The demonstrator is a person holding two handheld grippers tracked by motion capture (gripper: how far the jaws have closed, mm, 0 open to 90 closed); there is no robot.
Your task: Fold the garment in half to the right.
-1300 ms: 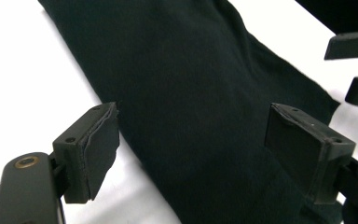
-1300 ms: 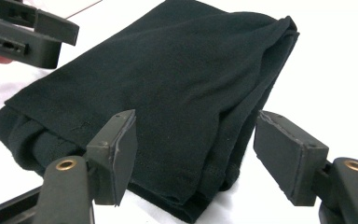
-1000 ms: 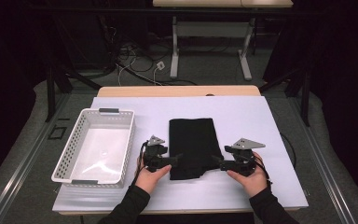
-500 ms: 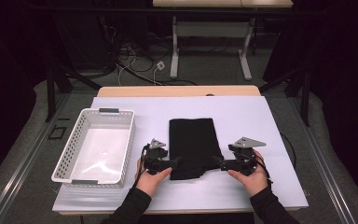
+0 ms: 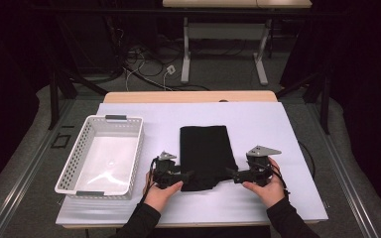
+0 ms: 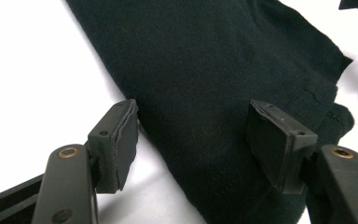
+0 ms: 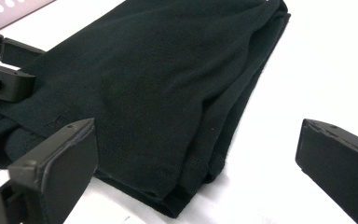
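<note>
Both hand-held grippers flank the black cloth's (image 5: 206,153) near edge, jaws parted.

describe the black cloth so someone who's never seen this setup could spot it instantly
Start at the white table top. Right of the white perforated basket, near the middle, lies a folded black cloth, its short near edge between the left hand-held gripper and the right hand-held gripper. It is the one dark, soft, flat thing on the white surface.
</note>
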